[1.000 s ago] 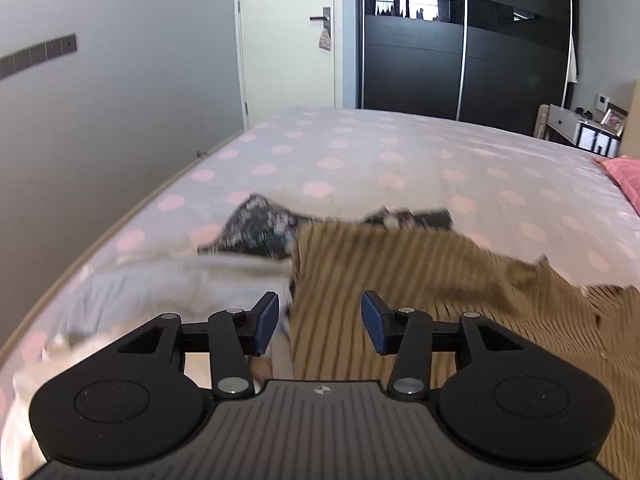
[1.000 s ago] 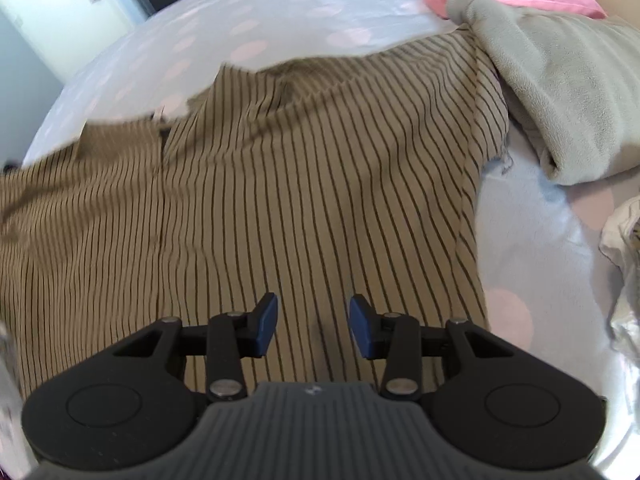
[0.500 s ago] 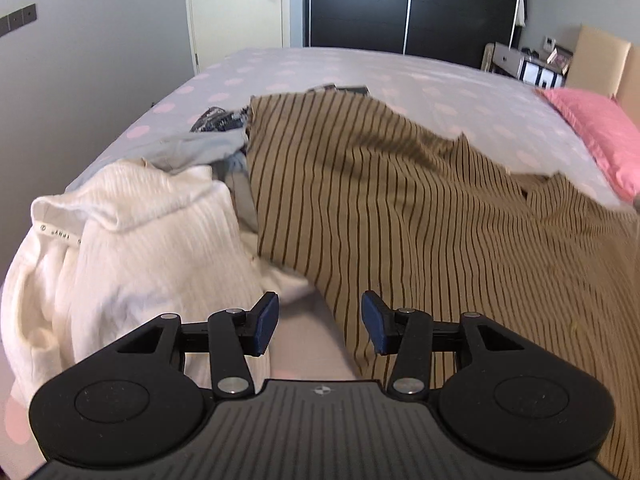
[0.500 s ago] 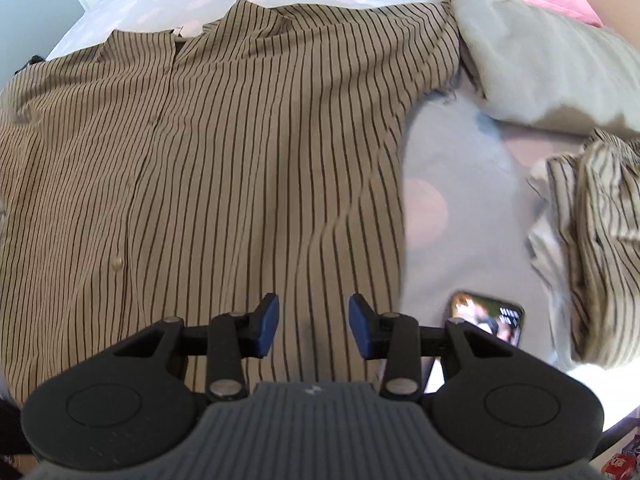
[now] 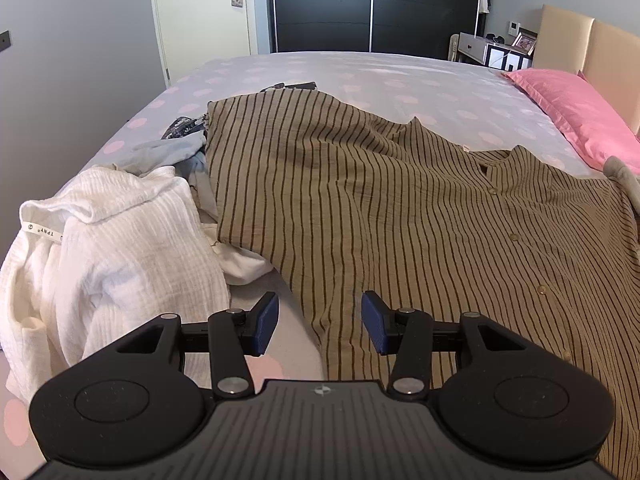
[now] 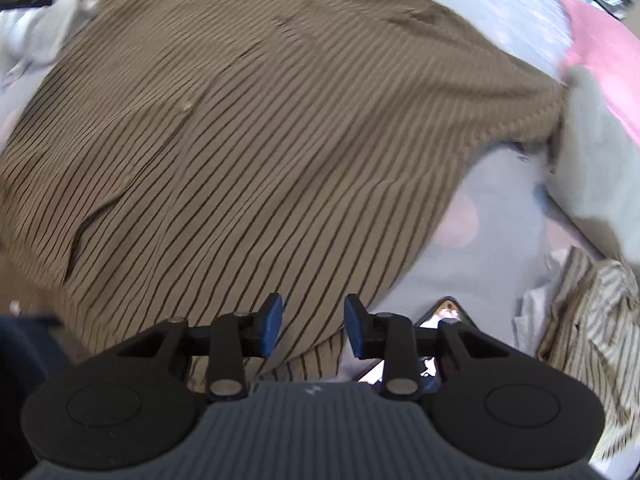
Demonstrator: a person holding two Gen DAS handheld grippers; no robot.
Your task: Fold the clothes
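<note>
A brown shirt with dark stripes and a button front (image 5: pixel 400 216) lies spread across the bed. In the left wrist view my left gripper (image 5: pixel 320 322) is open above the shirt's lower left hem, nothing between its blue pads. The right wrist view is blurred; there the same shirt (image 6: pixel 260 132) fills most of the frame, and my right gripper (image 6: pixel 313 325) stands open over its lower right corner, holding nothing.
A crumpled white garment (image 5: pixel 104 248) and a pale blue one (image 5: pixel 176 152) lie left of the shirt. A pink pillow (image 5: pixel 580 116), a grey blanket (image 6: pixel 592 168), a cream striped garment (image 6: pixel 588 320) and a phone (image 6: pixel 436 320) lie to the right. The bedsheet (image 5: pixel 400 80) is grey with pink dots.
Both grippers have drawn back toward the near edge of the bed and stayed open. The left view now takes in more of the shirt; the right view has swung and blurred.
</note>
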